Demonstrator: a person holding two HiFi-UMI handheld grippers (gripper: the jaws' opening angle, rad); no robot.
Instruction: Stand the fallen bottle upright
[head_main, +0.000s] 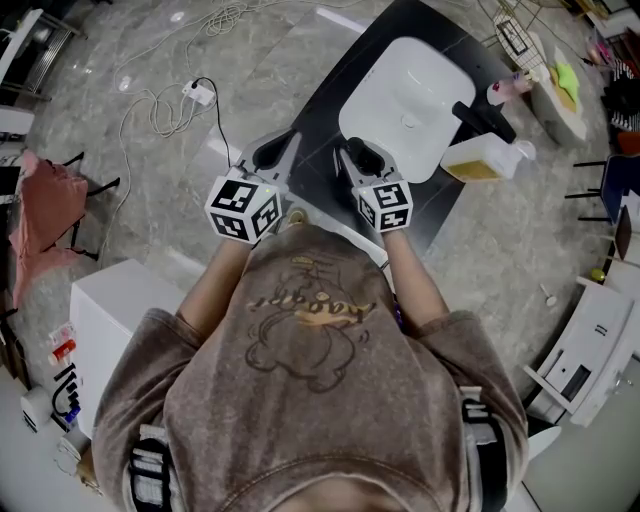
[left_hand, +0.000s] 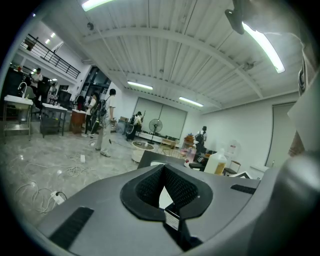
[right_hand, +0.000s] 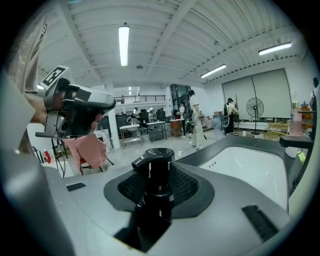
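Bottle (right_hand: 156, 165): black, glossy, round-bodied, with a pump head on top. Stands upright between the jaws of the right gripper (head_main: 363, 160), pinched from both sides by the ribbed black pads just below the pump. Hangs over the near strip of the counter (head_main: 322, 110), just beside the rim of the sink (head_main: 400, 100). Base hidden by the gripper, so cannot tell whether touching the counter.

Left gripper (head_main: 270, 152) close beside the right one but apart from it, at the counter's left edge. Jaws pressed together at the tips, nothing between them.

Room for moving: a bare dark band of counter along the sink's left side and near side, narrow, ending in straight edges. Beyond the left edge, open grey marble-patterned floor (head_main: 150, 60) with loose white cables (head_main: 160, 105) looping across it. Right side more crowded.

Counted: two grippers, each with one marker cube; one bottle in the jaws; one sink; one tap (head_main: 482, 120); one jug (head_main: 478, 160).

Sink white, smooth, a rounded rectangle sunk in the flat matt dark counter. Tap black, a straight bar reaching over the sink's right rim. Jug pale, translucent, boxy, holding yellow liquid, white-capped, at the counter's right edge just beside the sink. Pink cloth (head_main: 45, 215) draped well off to the left.
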